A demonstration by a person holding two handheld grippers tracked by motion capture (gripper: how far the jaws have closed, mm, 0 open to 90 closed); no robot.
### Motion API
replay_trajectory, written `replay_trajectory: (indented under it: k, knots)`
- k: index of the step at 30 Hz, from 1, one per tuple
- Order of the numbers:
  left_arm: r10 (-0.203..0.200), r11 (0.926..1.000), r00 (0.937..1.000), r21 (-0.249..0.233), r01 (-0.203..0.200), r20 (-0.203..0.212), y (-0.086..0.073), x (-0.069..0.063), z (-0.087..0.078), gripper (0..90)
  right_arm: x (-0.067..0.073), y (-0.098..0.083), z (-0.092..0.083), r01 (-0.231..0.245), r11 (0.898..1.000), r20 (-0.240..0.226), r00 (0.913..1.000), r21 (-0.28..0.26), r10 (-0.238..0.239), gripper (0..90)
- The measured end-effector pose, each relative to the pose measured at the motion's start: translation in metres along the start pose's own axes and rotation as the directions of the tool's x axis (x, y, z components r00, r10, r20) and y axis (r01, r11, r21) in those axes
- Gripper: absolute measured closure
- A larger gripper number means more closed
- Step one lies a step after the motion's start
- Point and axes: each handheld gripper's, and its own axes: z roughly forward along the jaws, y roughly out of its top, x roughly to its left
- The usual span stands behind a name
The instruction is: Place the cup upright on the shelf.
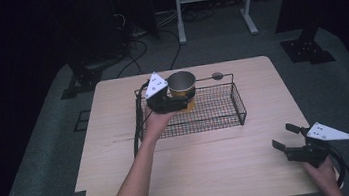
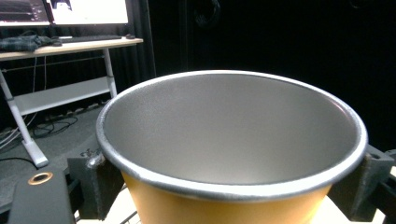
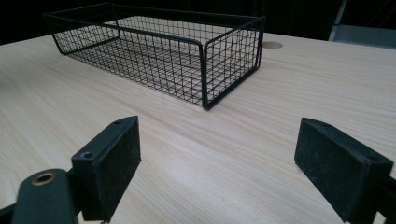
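**Cup held over the left end of a wire basket**

Table (image 1: 212, 174) of pale wood takes up most of the high view, seen from the person's side, with a dark floor all round it. On its far half lies a black wire basket (image 1: 214, 108), long axis running left to right, open at the top, its floor bare mesh. The basket's walls are low; a thin handle rises along its far rim.

At the basket's left end the left gripper (image 1: 175, 102) clamps a yellow cup (image 1: 182, 88), one jaw on each side of the cup wall just under the rim. The cup stands upright, mouth up, grey and empty inside. It sits within the basket's outline at the far left corner; whether its base touches the mesh or hangs just above cannot be told. In the left gripper view the cup (image 2: 231, 154) is right against the camera, pads pressing both flanks.

The right gripper (image 1: 288, 137) hovers over the near right corner of the table, well apart from the basket, jaws spread wide with nothing between them. The left hand is plainly the nearer one. The basket's whole right stretch lies free, and the table in front is bare.
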Motion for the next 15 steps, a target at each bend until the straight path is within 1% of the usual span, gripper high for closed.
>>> replay_trajectory:
  k: [1, 4, 5, 6, 7, 8, 11, 13, 14, 15]
  knots:
    - [0.0, 1.0, 1.0, 0.0, 0.0, 0.0, 0.0, 0.0, 0.0, 12.6, 0.0, 0.0, 0.0, 0.0, 1.0, 0.0, 1.0, 0.0, 0.0, 13.4]
    - [-0.002, 1.0, 0.9999, 0.005, 0.002, 0.011, 0.0, 0.008, 0.006, 12.6, 0.0, 0.0, 0.0, 0.002, 1.0, -0.002, 1.0, -0.003, -0.002, 13.4]
    - [-0.002, 1.0, 0.9999, 0.005, 0.002, 0.011, 0.0, 0.008, 0.006, 12.6, 0.0, 0.0, 0.0, 0.002, 1.0, -0.002, 1.0, -0.003, -0.002, 13.4]
    - [-0.002, 1.0, 0.9999, -0.008, 0.003, 0.012, -0.001, 0.01, 0.008, 12.6, 0.0, 0.0, 0.0, 0.001, 1.0, -0.003, 1.0, -0.002, -0.001, 13.5]
    - [-0.002, 1.0, 0.9999, -0.008, 0.003, 0.012, -0.001, 0.01, 0.008, 12.6, 0.0, 0.0, 0.0, 0.001, 1.0, -0.003, 1.0, -0.002, -0.001, 13.5]
    - [-0.006, 1.0, 0.9997, 0.005, 0.006, 0.025, -0.001, 0.013, 0.011, 12.6, -0.001, 0.0, 0.0, -0.001, 1.0, -0.002, 1.0, -0.004, 0.001, 13.4]
    - [0.003, 1.0, 0.9996, 0.008, -0.003, 0.027, -0.001, 0.015, 0.013, 12.6, -0.001, 0.0, -0.001, 0.001, 1.0, -0.004, 1.0, -0.006, -0.001, 13.4]
    - [-0.019, 0.9998, 0.999, -0.005, 0.019, 0.041, -0.001, 0.019, 0.015, 12.6, 0.0, 0.0, 0.0, 0.004, 1.0, -0.004, 1.0, -0.006, -0.004, 13.4]
    - [-0.023, 0.9997, 0.9988, -0.005, 0.023, 0.043, -0.001, 0.02, 0.017, 12.6, 0.0, 0.0, 0.0, 0.004, 1.0, -0.004, 1.0, -0.006, -0.004, 13.4]
    - [-0.017, 0.9999, 0.999, 0.0, 0.017, 0.042, -0.001, 0.021, 0.019, 12.6, 0.0, 0.0, 0.0, 0.002, 1.0, -0.004, 1.0, -0.005, -0.002, 13.5]
